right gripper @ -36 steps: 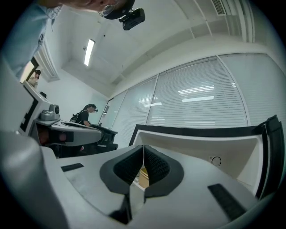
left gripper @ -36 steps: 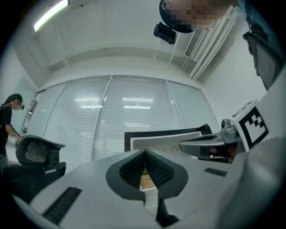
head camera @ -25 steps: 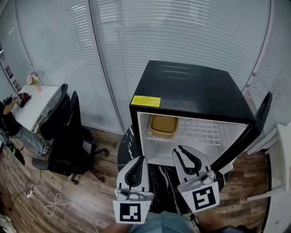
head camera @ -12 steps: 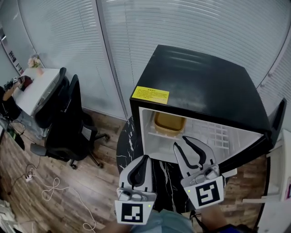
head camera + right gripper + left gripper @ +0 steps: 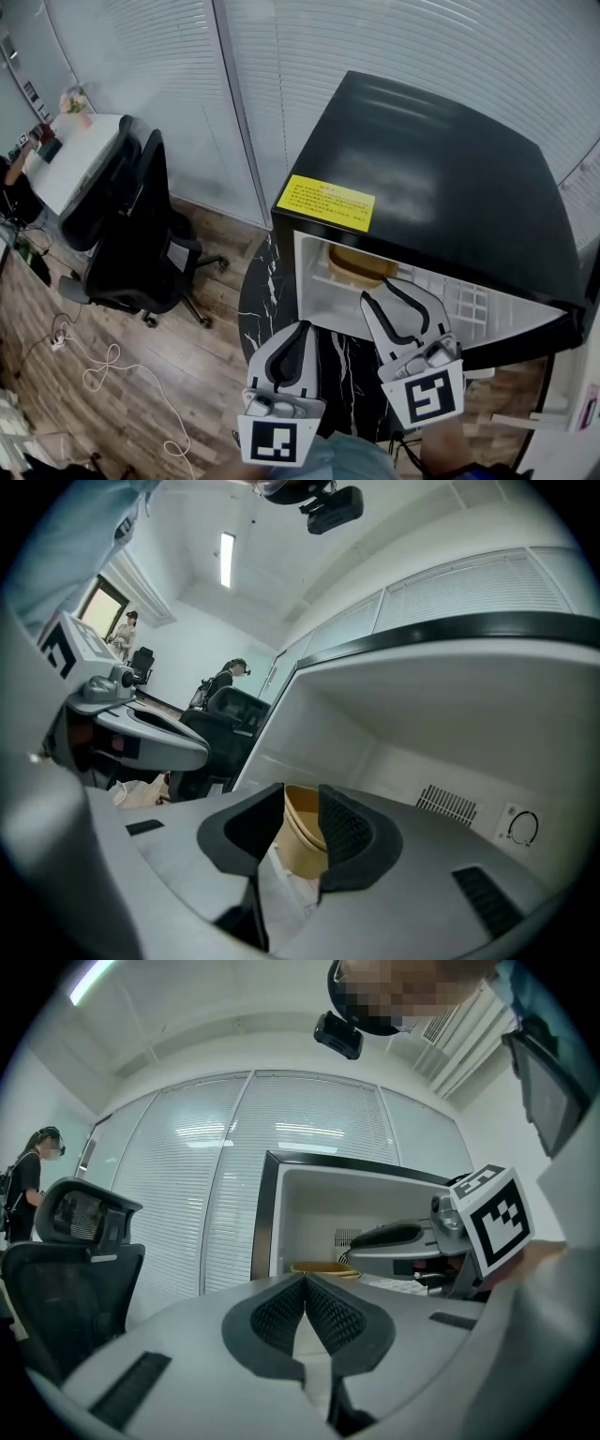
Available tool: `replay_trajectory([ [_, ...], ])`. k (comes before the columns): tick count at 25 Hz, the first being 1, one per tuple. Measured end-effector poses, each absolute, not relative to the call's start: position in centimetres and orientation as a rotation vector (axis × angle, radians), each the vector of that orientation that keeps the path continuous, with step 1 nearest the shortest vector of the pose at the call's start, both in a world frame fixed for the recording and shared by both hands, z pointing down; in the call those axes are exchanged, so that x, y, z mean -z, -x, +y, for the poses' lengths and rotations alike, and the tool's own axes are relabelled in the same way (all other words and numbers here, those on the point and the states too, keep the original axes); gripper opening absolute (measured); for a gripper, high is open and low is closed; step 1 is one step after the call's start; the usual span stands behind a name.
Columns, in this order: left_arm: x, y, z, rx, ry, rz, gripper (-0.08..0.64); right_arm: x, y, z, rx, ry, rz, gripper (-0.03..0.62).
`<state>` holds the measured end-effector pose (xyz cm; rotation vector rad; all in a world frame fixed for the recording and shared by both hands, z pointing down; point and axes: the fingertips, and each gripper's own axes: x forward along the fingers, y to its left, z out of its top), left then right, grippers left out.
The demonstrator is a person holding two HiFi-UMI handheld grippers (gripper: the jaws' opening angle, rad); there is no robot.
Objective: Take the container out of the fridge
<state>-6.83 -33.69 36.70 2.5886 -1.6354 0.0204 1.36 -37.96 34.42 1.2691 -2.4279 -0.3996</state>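
Observation:
A black mini fridge stands open on a dark marbled round table. A tan container sits at the left of its white wire shelf. My right gripper is at the fridge mouth, open and just short of the container. Its jaws have just been opening, with nothing between them. In the right gripper view the container shows beyond the gap of the right gripper. My left gripper hangs lower and to the left, in front of the fridge. The left gripper is shut and empty.
Two black office chairs stand left of the fridge by a white desk, where a person sits at the frame's edge. White cables lie on the wooden floor. Blinds cover the glass wall behind.
Both grippers have moved forward toward the fridge opening. The right jaws have spread wider. The fridge fills more of the head view.

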Motion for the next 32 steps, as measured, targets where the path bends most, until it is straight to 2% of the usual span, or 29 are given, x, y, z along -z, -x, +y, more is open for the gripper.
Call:
replay_trajectory([
  [20,-39.1,7.5,-35.8,-0.059,-2.516,-1.651,0.014,-38.5,-1.1,-40.3,0.421,-1.045,-2.271,0.117],
  [32,-38.7,7.8,-36.0,-0.041,-2.520,-1.664,0.014,-38.4,-1.2,-39.8,0.421,-1.014,-2.250,0.070],
])
